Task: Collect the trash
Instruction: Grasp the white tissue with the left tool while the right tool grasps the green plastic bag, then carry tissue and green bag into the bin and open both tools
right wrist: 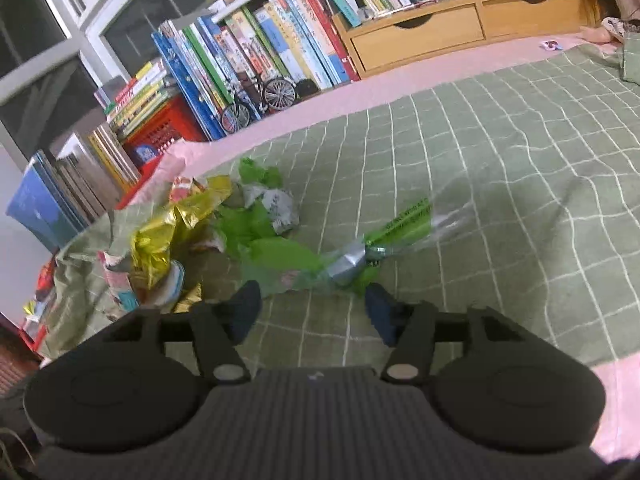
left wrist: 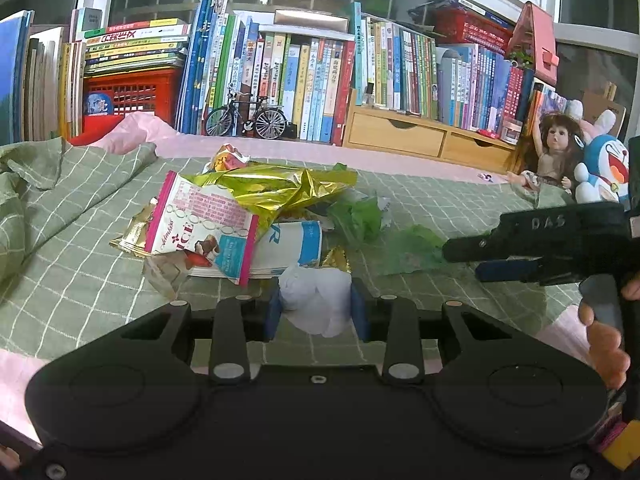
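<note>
My left gripper (left wrist: pixel 317 310) is shut on a crumpled white paper wad (left wrist: pixel 308 286), just above the green checked blanket (left wrist: pixel 100 280). Right behind it lies a heap of trash: a pink-and-white snack bag (left wrist: pixel 200 220), a gold foil wrapper (left wrist: pixel 276 188), a blue-and-white pack (left wrist: pixel 294 244) and a green crumple (left wrist: pixel 356 216). My right gripper (right wrist: pixel 312 300) stands open, low over the blanket, and also shows at the right of the left wrist view (left wrist: pixel 468 260). Just ahead of its fingertips lies a green and clear plastic wrapper (right wrist: pixel 352 256), not between the pads. The heap's gold foil wrapper (right wrist: pixel 160 236) lies to the left.
Rows of books (left wrist: pixel 304 72) line the back, with a model bicycle (left wrist: pixel 246 118), a red crate (left wrist: pixel 128 94) and a wooden drawer unit (left wrist: pixel 424 136). A doll (left wrist: pixel 554 148) and a blue plush toy (left wrist: pixel 604 168) sit at the right. The blanket bunches up at the left (left wrist: pixel 24 184).
</note>
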`<state>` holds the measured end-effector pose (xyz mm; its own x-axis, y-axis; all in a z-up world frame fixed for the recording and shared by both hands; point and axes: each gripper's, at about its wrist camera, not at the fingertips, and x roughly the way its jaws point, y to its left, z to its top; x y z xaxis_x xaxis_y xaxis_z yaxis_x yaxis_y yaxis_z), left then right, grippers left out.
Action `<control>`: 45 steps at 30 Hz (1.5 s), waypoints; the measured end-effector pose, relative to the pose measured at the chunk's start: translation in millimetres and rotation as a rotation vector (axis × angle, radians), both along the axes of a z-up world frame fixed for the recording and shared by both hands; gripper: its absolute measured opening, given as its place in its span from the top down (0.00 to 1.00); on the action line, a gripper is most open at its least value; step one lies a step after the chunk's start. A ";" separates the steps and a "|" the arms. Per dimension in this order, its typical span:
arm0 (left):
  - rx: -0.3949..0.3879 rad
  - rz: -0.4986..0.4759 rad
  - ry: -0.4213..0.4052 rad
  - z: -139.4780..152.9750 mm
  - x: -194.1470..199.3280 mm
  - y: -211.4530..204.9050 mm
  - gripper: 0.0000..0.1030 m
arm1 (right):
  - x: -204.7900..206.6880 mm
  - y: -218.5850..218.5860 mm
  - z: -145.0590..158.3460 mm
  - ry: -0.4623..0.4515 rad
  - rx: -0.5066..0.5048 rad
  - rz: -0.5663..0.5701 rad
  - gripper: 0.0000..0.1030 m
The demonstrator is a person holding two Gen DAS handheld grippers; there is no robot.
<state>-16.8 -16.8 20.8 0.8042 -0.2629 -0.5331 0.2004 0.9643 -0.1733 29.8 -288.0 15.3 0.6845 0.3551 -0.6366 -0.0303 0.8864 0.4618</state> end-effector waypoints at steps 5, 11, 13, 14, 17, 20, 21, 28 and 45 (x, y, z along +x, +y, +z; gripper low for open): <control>-0.016 0.009 0.010 -2.3 3.4 -1.8 0.68 | 20.1 -9.9 -4.0 0.086 0.081 -0.144 0.37; -0.009 0.003 0.005 -2.1 3.5 -5.7 0.68 | 37.6 -2.7 -10.8 0.131 0.065 -0.202 0.60; -0.010 0.003 0.007 -2.3 3.5 -5.5 0.68 | 38.0 2.5 -9.7 0.123 0.038 -0.185 0.61; -0.011 0.003 0.008 -2.1 3.3 -5.6 0.68 | 38.0 3.0 -9.1 0.122 0.035 -0.179 0.62; -0.012 0.000 0.008 -2.0 2.4 -5.7 0.68 | 33.0 1.9 -4.5 0.109 0.048 -0.163 0.63; -0.018 -0.002 0.009 -2.4 -1.4 -4.5 0.68 | 23.4 1.8 3.9 0.080 0.032 -0.133 0.63; -0.020 -0.005 0.009 -2.1 -3.9 -4.5 0.68 | 18.7 1.9 7.0 0.069 0.023 -0.119 0.63; -0.050 -0.039 0.020 -0.2 -30.5 -1.7 0.68 | -29.2 6.4 23.5 -0.001 -0.043 -0.003 0.63; -0.104 -0.175 0.106 -13.4 -123.3 -2.1 0.68 | -143.0 -0.6 27.1 -0.055 -0.045 0.238 0.63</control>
